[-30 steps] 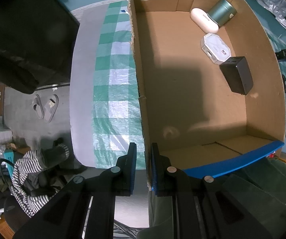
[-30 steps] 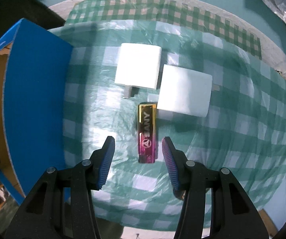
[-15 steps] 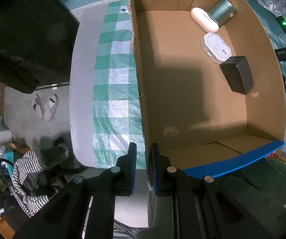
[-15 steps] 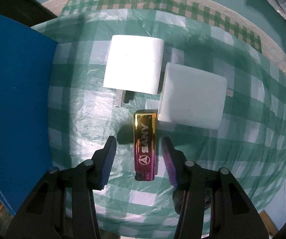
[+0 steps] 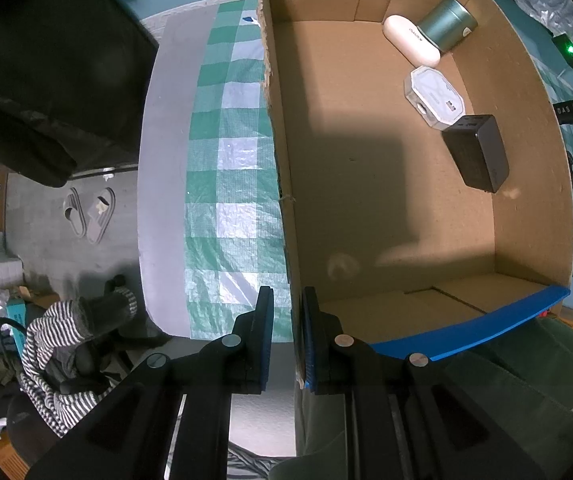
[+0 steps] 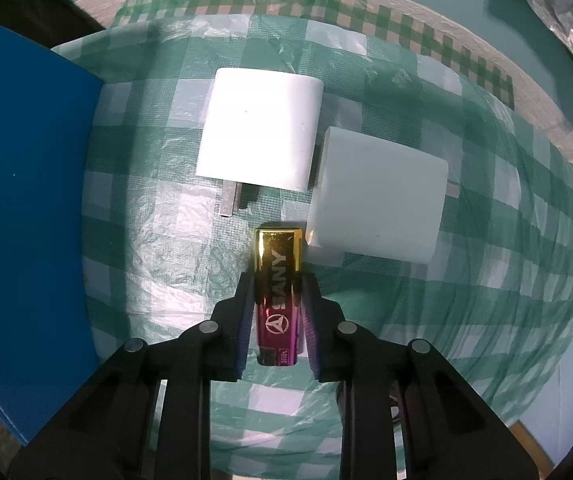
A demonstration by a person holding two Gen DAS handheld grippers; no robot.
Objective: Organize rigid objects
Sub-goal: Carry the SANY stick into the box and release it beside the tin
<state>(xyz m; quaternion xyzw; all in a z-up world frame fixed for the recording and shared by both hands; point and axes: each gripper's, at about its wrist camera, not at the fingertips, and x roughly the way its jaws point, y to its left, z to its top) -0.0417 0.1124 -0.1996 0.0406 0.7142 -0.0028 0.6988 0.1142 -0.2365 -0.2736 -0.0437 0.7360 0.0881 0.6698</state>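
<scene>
Since a second ago my right gripper (image 6: 277, 312) has closed on the lighter (image 6: 278, 294), fingers flanking it. Left gripper (image 5: 288, 344) pinches the box (image 5: 282, 200) wall, steadying it for loading.

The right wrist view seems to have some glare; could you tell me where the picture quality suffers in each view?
Right wrist view: glare blows out the white charger and glints on the plastic-covered tablecloth; strong fisheye bending at the edges. Left wrist view: a broad shadow darkens the cardboard box floor; the upper-left corner is dark and smeared.
</scene>
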